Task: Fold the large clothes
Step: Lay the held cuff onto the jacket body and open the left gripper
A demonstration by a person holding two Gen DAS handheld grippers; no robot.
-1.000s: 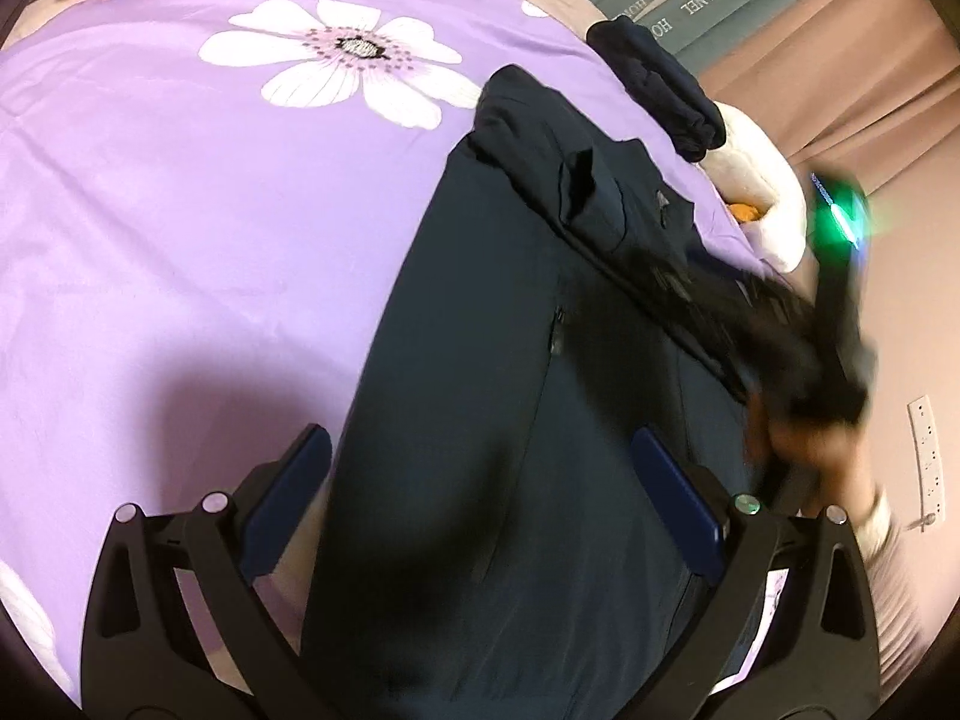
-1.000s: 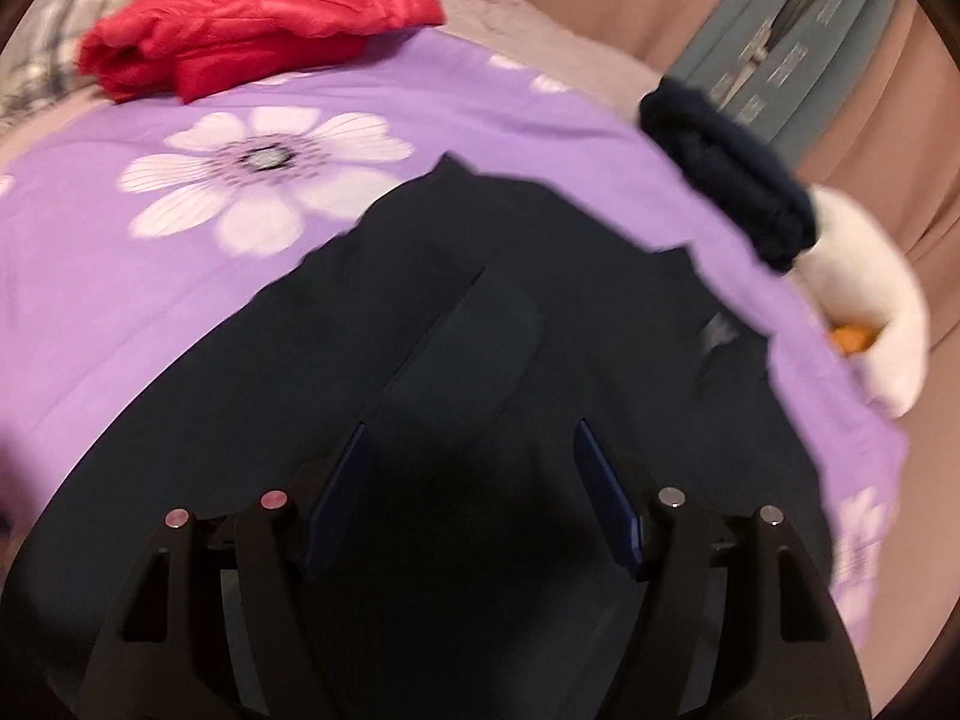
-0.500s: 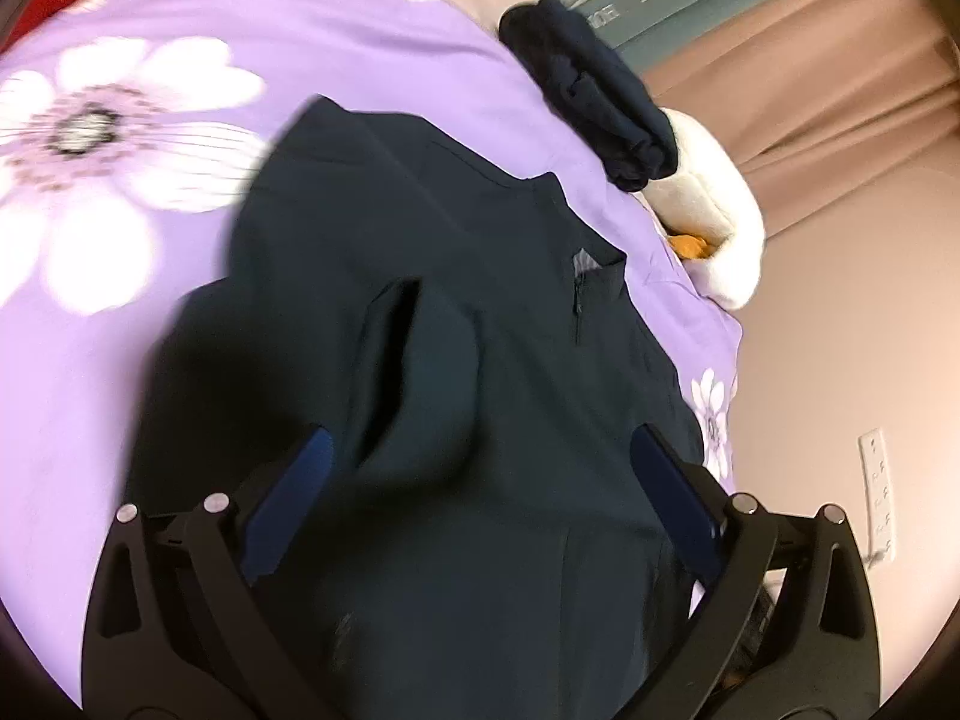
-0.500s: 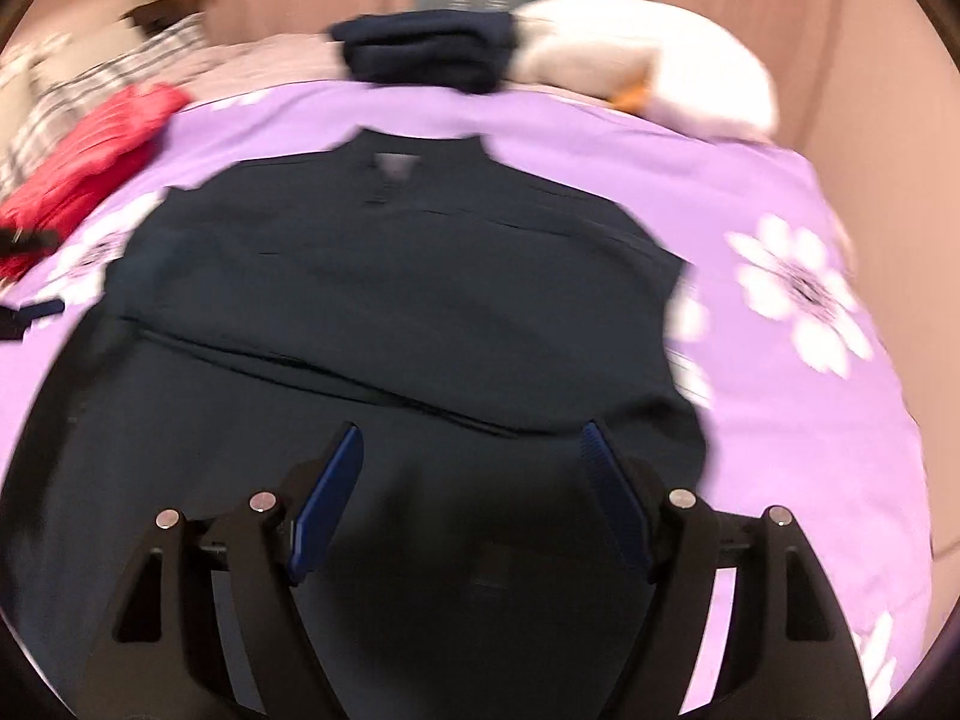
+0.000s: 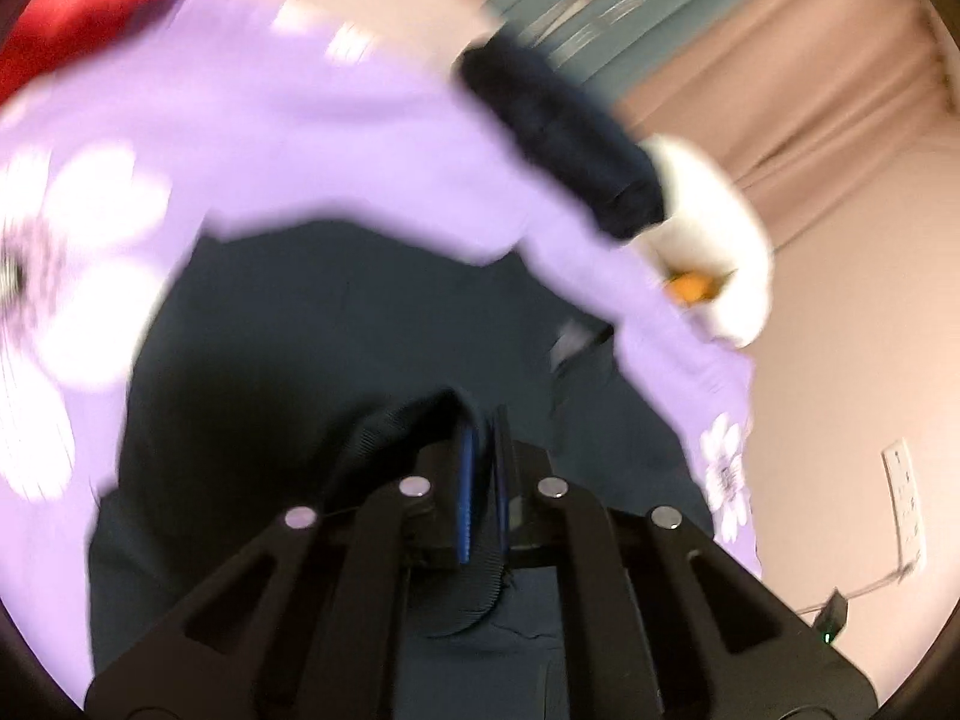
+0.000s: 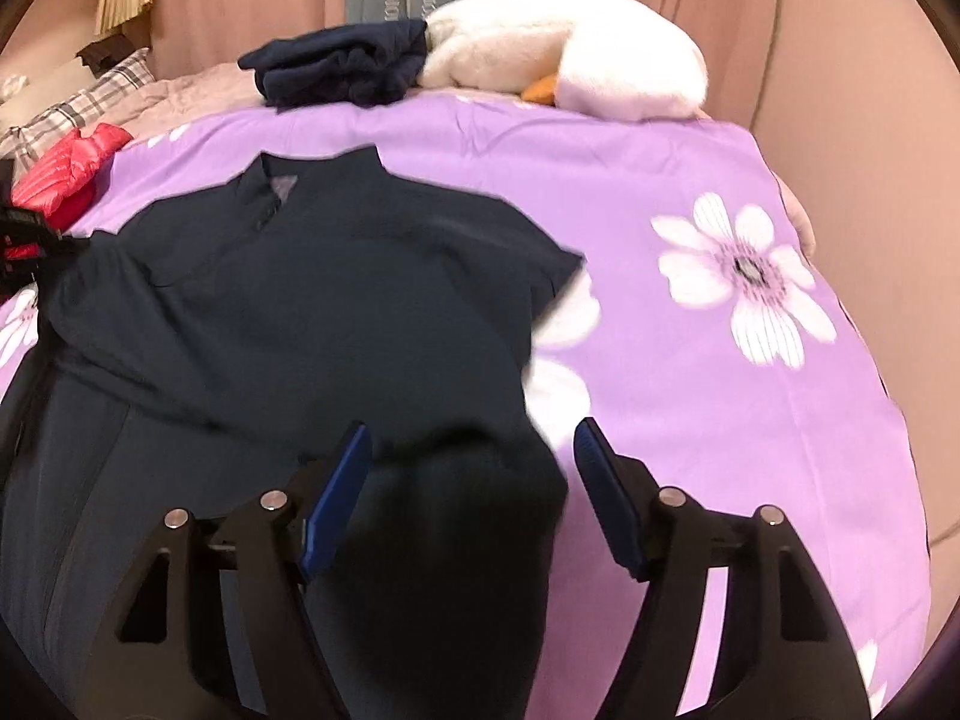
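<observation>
1. The dark navy jacket (image 6: 312, 312) lies spread on the purple flowered bedspread (image 6: 690, 420), collar toward the far edge of the bed, body running down toward the cameras.
2. The left gripper (image 5: 483, 480) is clenched on a ribbed edge of the jacket, probably a cuff or hem band; the left wrist view is smeared, so which edge it is cannot be settled. Dark fabric bunches on both sides of the closed blue pads.
3. The right gripper (image 6: 474, 492) has its jaws closing with a fold of the jacket's right side lying between them; the pads (image 6: 342, 498) do not yet press on the cloth.
4. Handling: the garment looks like thin, smooth shell fabric, light and limp. It will drape and sag from any single pinch, and a slick face may slide out of a shallow bite.
5. Where to hold: the ribbed band and seamed edges give the firmest purchase; a deep pinch at 2 matching points, 1 per gripper, should keep the folded edge straight.
6. Nearby: a folded dark garment (image 6: 336, 72) and a white plush toy (image 6: 570, 54) at the far edge, a red padded item (image 6: 66, 168) far left, all well apart from the jacket's body.
</observation>
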